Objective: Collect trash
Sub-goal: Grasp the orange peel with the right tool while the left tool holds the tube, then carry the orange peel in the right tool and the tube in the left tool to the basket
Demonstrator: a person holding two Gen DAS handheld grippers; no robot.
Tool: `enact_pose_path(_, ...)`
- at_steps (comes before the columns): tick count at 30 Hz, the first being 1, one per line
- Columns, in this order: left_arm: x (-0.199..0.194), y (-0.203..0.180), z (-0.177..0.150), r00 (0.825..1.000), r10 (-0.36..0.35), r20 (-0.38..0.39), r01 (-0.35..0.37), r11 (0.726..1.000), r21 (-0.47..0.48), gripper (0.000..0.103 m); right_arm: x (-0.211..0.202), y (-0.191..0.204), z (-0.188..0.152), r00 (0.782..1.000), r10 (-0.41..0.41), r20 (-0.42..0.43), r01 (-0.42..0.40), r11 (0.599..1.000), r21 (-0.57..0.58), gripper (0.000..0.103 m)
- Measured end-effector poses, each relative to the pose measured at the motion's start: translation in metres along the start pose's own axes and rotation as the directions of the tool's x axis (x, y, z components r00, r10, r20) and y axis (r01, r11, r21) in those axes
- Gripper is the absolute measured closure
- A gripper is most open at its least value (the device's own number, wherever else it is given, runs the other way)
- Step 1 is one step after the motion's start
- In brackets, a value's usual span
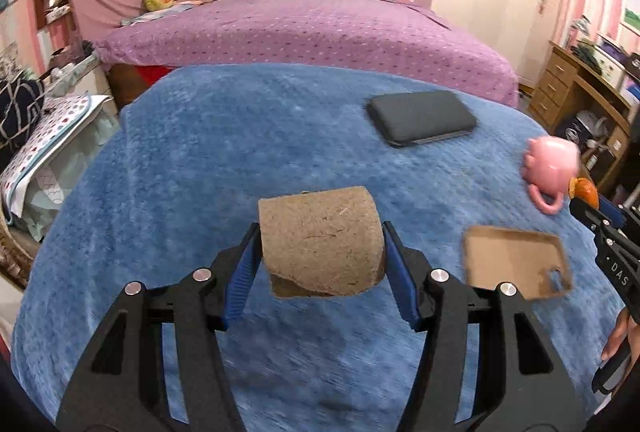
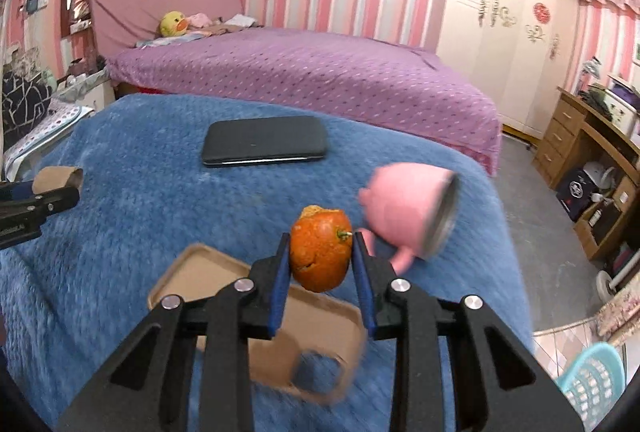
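My left gripper is shut on a brown cardboard tube and holds it above the blue blanket. My right gripper is shut on an orange peel, also above the blanket; the peel shows at the right edge of the left wrist view. A flat brown cardboard tray with a cut-out corner lies on the blanket, just below and left of the right gripper in the right wrist view. The tube also shows at the left of the right wrist view.
A black phone lies on the blanket further back. A pink pig-shaped cup lies tipped over beside the orange peel. A purple bed stands behind, wooden drawers at right, and a light blue basket on the floor at lower right.
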State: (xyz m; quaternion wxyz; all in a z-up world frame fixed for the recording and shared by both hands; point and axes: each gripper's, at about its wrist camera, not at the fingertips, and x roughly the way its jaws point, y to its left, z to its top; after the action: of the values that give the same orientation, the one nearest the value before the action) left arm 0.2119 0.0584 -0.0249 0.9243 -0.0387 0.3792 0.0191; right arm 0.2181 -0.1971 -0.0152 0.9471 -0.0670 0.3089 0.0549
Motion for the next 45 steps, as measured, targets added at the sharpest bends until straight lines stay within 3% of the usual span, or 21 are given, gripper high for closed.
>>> enact_pose_path(11, -0.035, -0.106, -0.038, 0.993, -0.115, 0.025, 0.108, 0.972, 0.207, 0.045, -0.073, -0.068, -0.042, 0.993, -0.117, 0.022, 0.115, 0.99, 0.088, 0.073)
enact_pose_path(19, -0.042, -0.146, -0.056, 0.984, -0.176, 0.006, 0.171, 0.963, 0.207, 0.045, -0.096, -0.119, -0.083, 0.98, -0.2, 0.01, 0.196, 0.967, 0.165, 0.073)
enact_pose_path(35, -0.038, -0.183, -0.067, 0.988, -0.142, 0.063, 0.125, 0.97, 0.211, 0.045, -0.1, -0.176, -0.115, 0.971, -0.238, -0.01, 0.234, 0.945, 0.23, 0.073)
enact_pose_path(45, -0.046, -0.227, -0.076, 0.982, -0.163, 0.092, 0.133, 0.953, 0.272, 0.045, -0.11, -0.222, -0.133, 0.953, -0.298, -0.052, 0.301, 0.918, 0.258, 0.073)
